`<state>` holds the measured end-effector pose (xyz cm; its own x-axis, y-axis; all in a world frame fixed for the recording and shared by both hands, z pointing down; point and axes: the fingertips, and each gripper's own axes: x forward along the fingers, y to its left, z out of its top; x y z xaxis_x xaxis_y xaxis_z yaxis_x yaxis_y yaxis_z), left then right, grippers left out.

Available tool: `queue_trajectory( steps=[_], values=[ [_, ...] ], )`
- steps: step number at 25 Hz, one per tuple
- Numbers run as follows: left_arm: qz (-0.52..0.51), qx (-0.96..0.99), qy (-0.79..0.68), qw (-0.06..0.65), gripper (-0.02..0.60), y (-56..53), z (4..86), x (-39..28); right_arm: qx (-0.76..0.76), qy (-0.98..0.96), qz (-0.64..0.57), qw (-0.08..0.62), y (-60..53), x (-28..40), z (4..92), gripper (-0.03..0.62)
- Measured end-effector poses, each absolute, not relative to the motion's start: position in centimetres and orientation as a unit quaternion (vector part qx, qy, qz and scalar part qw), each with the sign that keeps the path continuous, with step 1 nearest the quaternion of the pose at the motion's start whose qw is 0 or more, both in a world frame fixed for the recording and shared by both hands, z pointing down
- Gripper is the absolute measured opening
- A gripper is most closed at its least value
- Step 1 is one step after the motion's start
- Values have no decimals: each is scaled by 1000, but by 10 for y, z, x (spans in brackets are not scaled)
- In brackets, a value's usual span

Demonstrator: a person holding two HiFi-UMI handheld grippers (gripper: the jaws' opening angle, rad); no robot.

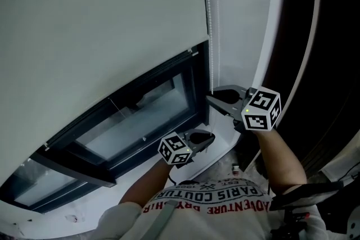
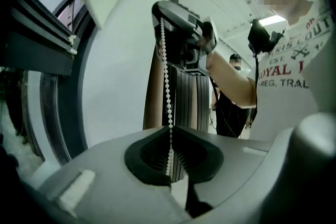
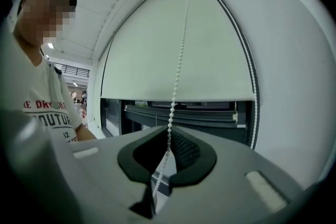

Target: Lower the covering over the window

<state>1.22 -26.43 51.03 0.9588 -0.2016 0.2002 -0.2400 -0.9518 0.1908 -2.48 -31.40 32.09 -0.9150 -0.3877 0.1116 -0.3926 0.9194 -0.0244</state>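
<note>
A pale roller blind [image 1: 101, 25] hangs partway down the dark-framed window [image 1: 140, 121], with glass still showing below its bottom bar [image 3: 173, 97]. A white bead chain [image 1: 211, 19] runs down the blind's right edge. My right gripper [image 1: 210, 98] is shut on this chain, which passes up from between its jaws [image 3: 168, 147]. My left gripper [image 1: 209, 136] sits lower, just above the sill, and is shut on the same chain [image 2: 167, 86] at its pads [image 2: 170, 157]. The left gripper view shows the right gripper [image 2: 165, 10] pinching the chain above.
A white sill [image 1: 222, 149] runs under the window. The white wall and a dark vertical panel [image 1: 315, 64] stand close on the right. A second strand of chain [image 3: 255, 107] hangs by the frame. Another person [image 2: 233, 97] stands behind.
</note>
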Motion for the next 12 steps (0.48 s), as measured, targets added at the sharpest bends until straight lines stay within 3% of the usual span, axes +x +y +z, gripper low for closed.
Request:
queue_trajectory(
  steps=[12],
  values=[
    [172,969,-104,141,15,-242,605,6,210,-970,74,100,-297,-21,420,12]
  ],
)
